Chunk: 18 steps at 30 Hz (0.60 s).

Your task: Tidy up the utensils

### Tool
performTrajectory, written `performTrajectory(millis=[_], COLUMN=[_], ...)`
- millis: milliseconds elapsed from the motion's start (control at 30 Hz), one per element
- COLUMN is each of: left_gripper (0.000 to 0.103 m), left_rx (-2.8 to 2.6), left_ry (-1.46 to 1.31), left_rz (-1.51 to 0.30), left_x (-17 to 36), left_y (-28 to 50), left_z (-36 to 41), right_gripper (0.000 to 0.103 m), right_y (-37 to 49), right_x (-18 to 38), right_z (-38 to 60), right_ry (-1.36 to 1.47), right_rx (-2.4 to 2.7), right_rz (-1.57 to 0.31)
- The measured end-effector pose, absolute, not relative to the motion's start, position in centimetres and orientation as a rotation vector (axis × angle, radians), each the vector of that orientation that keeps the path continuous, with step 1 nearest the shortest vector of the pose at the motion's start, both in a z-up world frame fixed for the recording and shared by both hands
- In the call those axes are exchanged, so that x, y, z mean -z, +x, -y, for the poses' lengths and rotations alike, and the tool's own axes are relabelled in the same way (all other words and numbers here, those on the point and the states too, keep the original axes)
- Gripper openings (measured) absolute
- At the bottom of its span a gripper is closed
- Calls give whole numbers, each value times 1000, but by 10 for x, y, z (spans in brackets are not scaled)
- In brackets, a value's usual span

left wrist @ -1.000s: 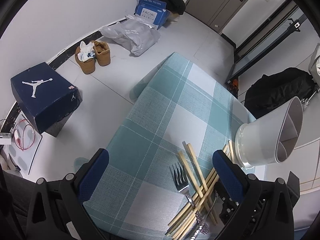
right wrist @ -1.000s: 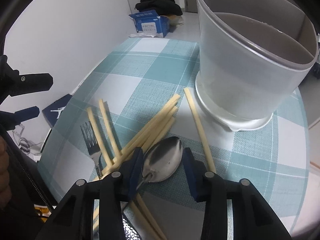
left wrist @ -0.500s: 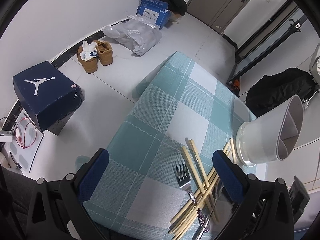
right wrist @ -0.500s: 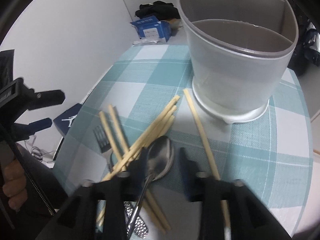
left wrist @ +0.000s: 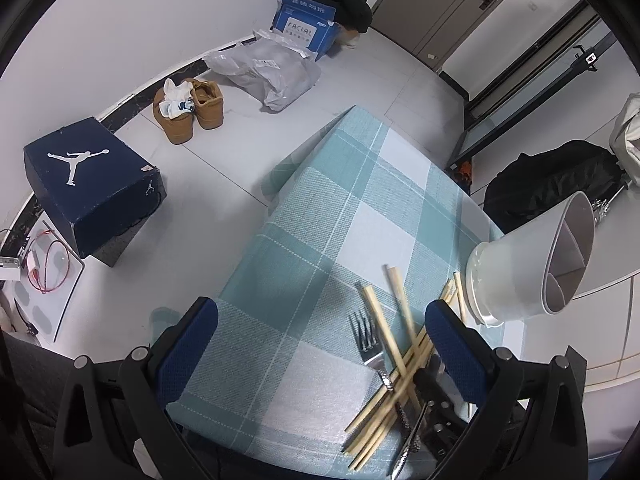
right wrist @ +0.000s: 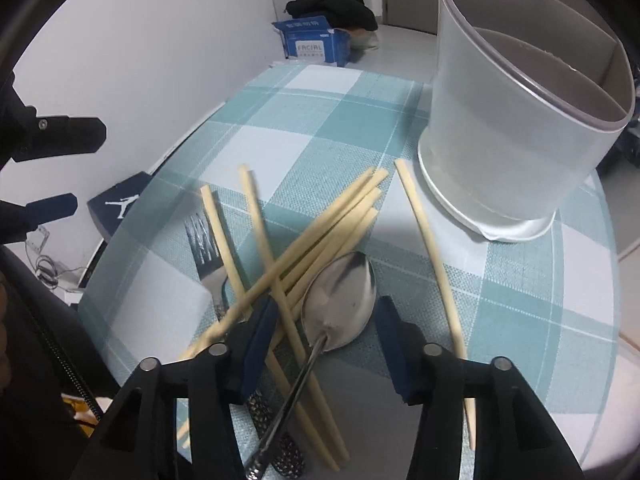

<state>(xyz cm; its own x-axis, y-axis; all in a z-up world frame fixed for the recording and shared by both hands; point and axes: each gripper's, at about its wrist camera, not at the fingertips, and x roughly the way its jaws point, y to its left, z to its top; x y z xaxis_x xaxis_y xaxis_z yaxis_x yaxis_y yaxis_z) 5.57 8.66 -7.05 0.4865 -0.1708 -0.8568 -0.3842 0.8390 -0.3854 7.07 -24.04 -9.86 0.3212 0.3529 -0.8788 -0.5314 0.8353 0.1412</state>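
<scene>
A steel spoon [right wrist: 340, 292] lies on a pile of several pale chopsticks [right wrist: 320, 232] on the checked tablecloth [right wrist: 280, 136]. Its bowl sits between the pads of my right gripper [right wrist: 324, 320], which stand apart from it, open. A fork [right wrist: 202, 240] lies left of the pile, partly under the sticks. The grey divided utensil holder [right wrist: 512, 120] stands upright at the right, empty as far as I see. My left gripper [left wrist: 320, 344] hangs wide open over bare cloth, left of the fork [left wrist: 366, 340] and chopsticks [left wrist: 396, 360]; the holder [left wrist: 528, 264] is at its far right.
The table's left edge drops to a tiled floor with a dark shoe box [left wrist: 92, 188], brown shoes [left wrist: 188, 112], a grey plastic bag [left wrist: 268, 72] and a blue carton [left wrist: 306, 28]. A black backpack [left wrist: 560, 184] lies beyond the table.
The right gripper's jaws have widened off the spoon bowl and it has drawn back slightly. One chopstick now lies across the pile. The left gripper has barely moved.
</scene>
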Motion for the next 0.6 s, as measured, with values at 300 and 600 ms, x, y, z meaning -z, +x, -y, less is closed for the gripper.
performTrajectory(millis=[300,600], left_gripper=[102,102], left_rx=[-153,-159], left_ry=[-586,-512], left_rz=[-1079,-1140], left_x=[74,87], left_y=[54,54], left_z=[-88,-78], right_gripper=[14,1], right_y=[72,80], right_x=[99,99], right_z=[249,252], right_ry=[-134,-85], right_rx=[-608,-624], right_rz=[-1107,-1104])
